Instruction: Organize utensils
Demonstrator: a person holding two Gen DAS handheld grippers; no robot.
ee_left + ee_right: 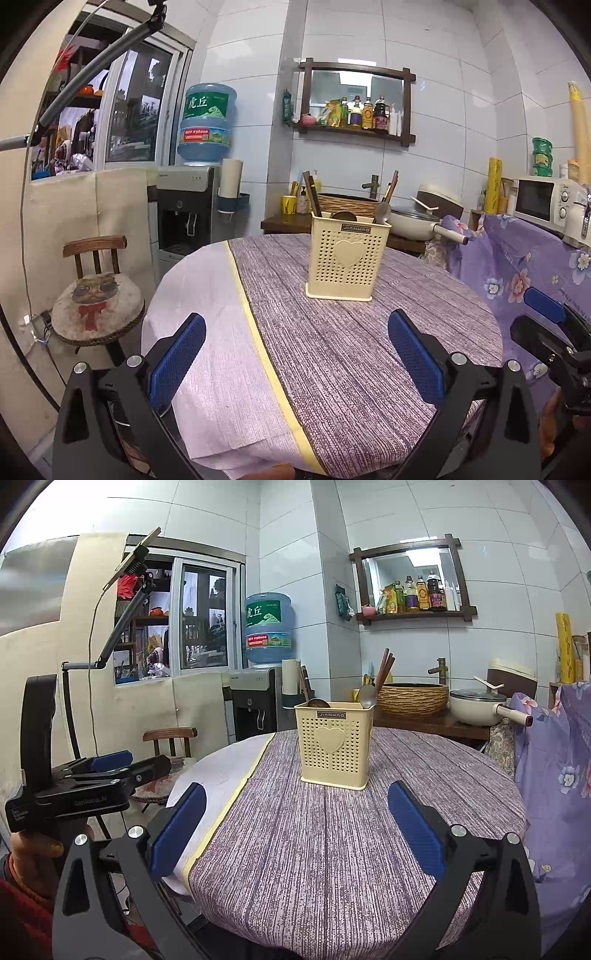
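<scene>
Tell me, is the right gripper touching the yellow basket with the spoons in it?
Apart. In the right wrist view the right gripper has open, empty jaws, and a stretch of bare purple tablecloth lies between its fingertips and the yellow basket.

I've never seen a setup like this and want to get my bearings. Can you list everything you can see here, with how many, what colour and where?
utensil holder: one, cream, perforated, upright on the table
spoons: two, one metal and one darker, standing in the holder
chopsticks: a few, dark brown, standing in the holder
table: one, round, purple striped cloth with a pale lilac part
chair: one, wooden, cat cushion, left of the table
water bottle: one, blue, on the dispenser
pot: one, cream, on the back counter
microwave: one, white, far right
left gripper: black with blue pads, open, empty
right gripper: same colours, open, empty
</scene>
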